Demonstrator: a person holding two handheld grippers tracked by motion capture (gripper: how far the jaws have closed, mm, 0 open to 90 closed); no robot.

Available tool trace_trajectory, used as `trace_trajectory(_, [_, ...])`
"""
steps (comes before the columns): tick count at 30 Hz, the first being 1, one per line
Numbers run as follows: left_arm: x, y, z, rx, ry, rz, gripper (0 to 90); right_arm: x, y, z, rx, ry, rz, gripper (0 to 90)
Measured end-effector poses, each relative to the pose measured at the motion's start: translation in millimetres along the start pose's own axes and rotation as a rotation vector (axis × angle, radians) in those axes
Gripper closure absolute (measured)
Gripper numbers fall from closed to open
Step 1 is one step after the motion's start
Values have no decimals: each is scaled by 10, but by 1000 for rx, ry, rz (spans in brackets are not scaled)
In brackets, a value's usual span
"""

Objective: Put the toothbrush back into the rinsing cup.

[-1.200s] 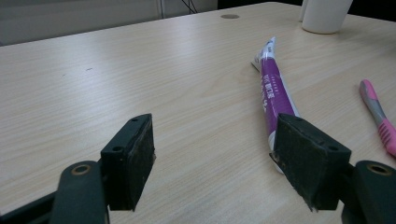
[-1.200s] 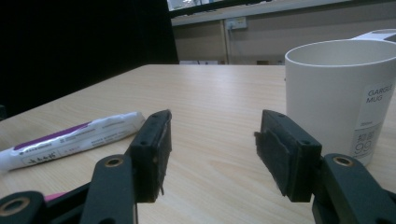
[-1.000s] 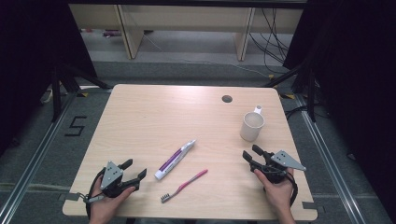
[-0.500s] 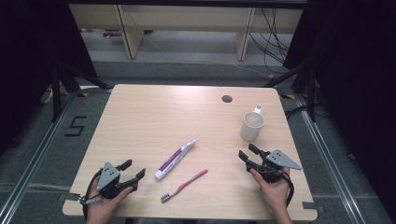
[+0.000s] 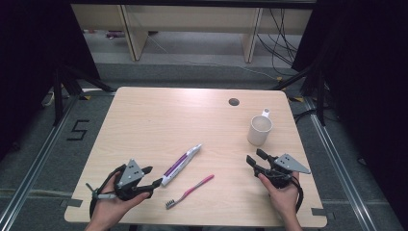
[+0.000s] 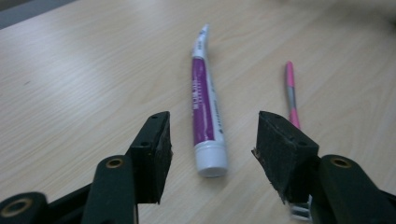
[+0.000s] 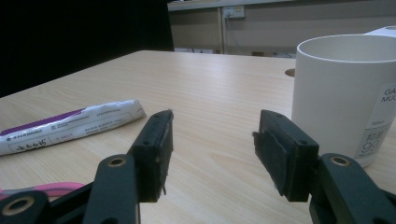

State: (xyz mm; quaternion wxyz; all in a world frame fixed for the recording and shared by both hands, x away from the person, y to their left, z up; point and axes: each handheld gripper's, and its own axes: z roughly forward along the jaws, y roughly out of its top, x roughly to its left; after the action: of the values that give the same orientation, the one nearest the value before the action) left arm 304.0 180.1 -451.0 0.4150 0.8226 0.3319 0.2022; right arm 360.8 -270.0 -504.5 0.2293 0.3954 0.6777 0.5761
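A white and purple toothpaste tube lies on the wooden table, its cap end toward my left gripper. A pink toothbrush lies just right of the tube. In the left gripper view the tube points away between the open jaws, which have just been closing and touch nothing; the toothbrush lies to its right. My right gripper rests open near the front right, just short of a white mug. In its view the mug stands at the right and the tube at the left.
A small round hole sits in the tabletop behind the mug. The table's front edge runs right under both hands. Dark curtains flank the table, and shelf legs and cables stand on the floor beyond it.
My left gripper has lifted off the table and edged toward the tube's cap end, with its jaws narrower than before. The right gripper, tube, toothbrush and mug have kept still.
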Motion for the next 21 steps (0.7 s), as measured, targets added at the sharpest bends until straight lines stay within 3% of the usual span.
trace_trajectory(3, [-41,113,80,104,-44,55,466,5,10,-5,21,4,3,461])
trace_trajectory(4, [-27,164,92,177,-60,107,471,6,13,-7,24,2,4,461])
trace_trajectory(5, [-62,214,138,211,-68,98,476,-13,17,-11,12,-25,-31,460])
trace_trajectory(8, [-142,352,216,274,-99,97,506,-5,7,-2,33,-15,5,457])
trace_trajectory(13, [-253,558,344,413,-182,83,545,-10,-1,17,10,3,4,453])
trace_trajectory(16, [-292,635,474,515,-196,139,571,-17,4,15,7,-6,-17,453])
trace_trajectory(18, [-323,677,574,552,-195,155,582,-33,10,13,6,8,-31,453])
trace_trajectory(21, [-346,706,634,559,-211,168,591,-32,9,18,4,8,-30,453])
